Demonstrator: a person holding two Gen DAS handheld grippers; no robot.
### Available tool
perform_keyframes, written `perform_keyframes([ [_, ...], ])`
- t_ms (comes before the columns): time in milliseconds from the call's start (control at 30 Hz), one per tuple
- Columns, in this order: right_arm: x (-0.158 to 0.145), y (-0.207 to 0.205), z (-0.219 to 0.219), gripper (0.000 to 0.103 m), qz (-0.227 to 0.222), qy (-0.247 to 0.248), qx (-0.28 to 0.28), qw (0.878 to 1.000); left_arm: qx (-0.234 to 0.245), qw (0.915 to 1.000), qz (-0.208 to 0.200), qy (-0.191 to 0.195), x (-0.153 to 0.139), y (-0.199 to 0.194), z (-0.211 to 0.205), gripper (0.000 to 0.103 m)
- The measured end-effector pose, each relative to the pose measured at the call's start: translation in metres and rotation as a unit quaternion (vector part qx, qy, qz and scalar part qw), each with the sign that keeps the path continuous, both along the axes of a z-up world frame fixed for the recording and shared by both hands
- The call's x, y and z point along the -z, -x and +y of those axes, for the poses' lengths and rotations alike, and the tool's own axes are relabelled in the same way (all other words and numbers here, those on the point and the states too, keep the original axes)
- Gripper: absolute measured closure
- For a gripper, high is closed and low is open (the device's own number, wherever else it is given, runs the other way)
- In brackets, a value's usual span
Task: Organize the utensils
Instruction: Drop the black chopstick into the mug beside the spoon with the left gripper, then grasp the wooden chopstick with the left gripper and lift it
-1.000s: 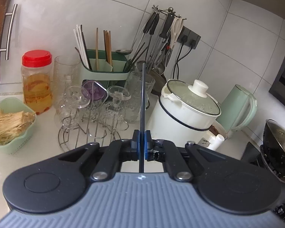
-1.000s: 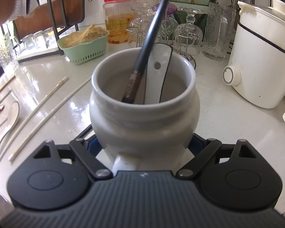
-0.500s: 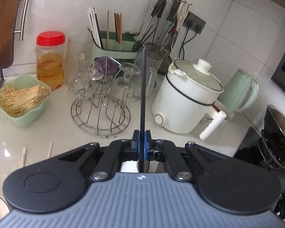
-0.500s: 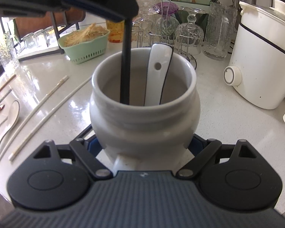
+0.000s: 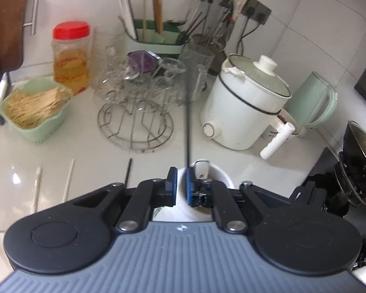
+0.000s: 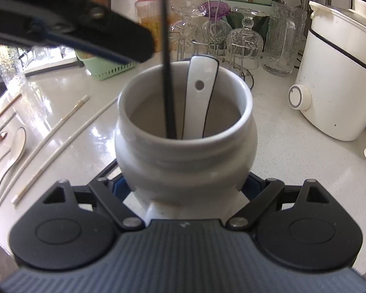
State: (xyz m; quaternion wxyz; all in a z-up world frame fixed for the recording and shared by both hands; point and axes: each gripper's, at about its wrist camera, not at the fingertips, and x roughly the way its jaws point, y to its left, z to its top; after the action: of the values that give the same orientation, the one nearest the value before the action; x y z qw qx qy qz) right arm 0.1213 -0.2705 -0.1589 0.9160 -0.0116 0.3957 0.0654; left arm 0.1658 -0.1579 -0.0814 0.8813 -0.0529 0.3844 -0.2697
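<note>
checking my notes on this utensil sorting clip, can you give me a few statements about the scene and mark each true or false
1. The right gripper clasps the white ceramic jar at its base. True.
2. A white spoon stands in the jar. True.
3. The black chopstick lies flat on the counter. False: it stands upright with its lower end inside the jar.
4. The left gripper is clamped tight on the chopstick. False: its jaws have just been opening, and a gap shows between the pads.
5. The jar with the red lid is empty. False: it holds amber-coloured contents.
6. Pale chopsticks lie on the counter left of the jar. True.
</note>
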Motion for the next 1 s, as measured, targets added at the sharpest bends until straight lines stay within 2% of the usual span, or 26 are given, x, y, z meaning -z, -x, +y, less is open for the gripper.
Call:
perform_keyframes([
  [67,-0.001,-0.001,0.0,0.012,0.005,0.001,0.0,1.0,-0.006,1.0,0.002,-0.005,-0.004,0.003,0.009,0.077],
  [167,-0.001,-0.002,0.001,0.012,0.008,0.002,0.001,1.0,-0.018,0.9996,-0.009,-0.019,-0.01,0.011,0.029,0.069],
  [367,-0.002,-0.001,0.002,0.013,0.01,0.003,0.012,1.0,-0.081,0.9946,0.0,-0.065,-0.008,0.021,0.099,0.068],
  [467,-0.002,0.0,0.003,0.008,0.01,0.005,0.019,1.0,-0.127,0.9879,0.017,-0.088,0.002,0.022,0.147,0.067],
  [500,-0.003,0.0,0.003,0.0,0.007,0.007,0.021,1.0,-0.143,0.9845,0.026,-0.097,0.006,0.022,0.164,0.066],
  [567,-0.004,0.001,0.004,0.0,0.003,0.003,0.024,1.0,-0.175,0.9781,0.043,-0.104,0.014,0.02,0.2,0.056],
  [733,-0.006,0.004,0.01,0.0,0.006,0.011,0.037,0.999,-0.246,0.9613,0.064,-0.107,0.037,0.011,0.289,0.056],
  [933,-0.012,0.009,0.019,0.0,0.005,0.027,0.074,0.997,-0.275,0.9496,0.092,-0.118,0.069,-0.017,0.362,0.057],
  [1000,-0.013,0.01,0.023,0.0,0.003,0.032,0.08,0.996,-0.272,0.9498,0.096,-0.12,0.079,-0.026,0.376,0.057],
])
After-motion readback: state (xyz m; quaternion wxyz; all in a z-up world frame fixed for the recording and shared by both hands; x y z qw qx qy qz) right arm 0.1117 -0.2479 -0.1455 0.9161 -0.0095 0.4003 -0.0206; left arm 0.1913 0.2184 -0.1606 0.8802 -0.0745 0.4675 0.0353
